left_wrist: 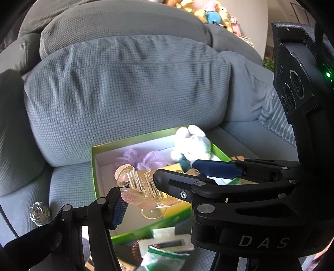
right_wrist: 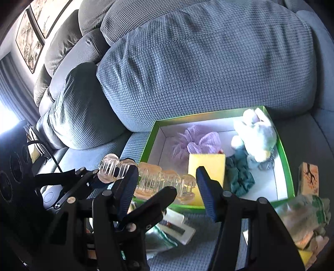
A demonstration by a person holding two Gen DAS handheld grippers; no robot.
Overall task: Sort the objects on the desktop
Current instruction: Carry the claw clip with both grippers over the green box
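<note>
Now, left hand-held gripper (left_wrist: 137,187) grasping clear ribbed holder (left_wrist: 139,183) over green box (right_wrist: 285,150), right hand-held gripper (right_wrist: 167,183) released

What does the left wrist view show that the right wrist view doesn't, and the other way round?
Only the left wrist view shows the silver rose ornament on the sofa seat and a pile of stuffed toys far behind. Only the right wrist view shows framed pictures on the wall and a wooden block beside the box. Both show the green box, purple scrunchie, white plush toy and clear hair clip.
</note>
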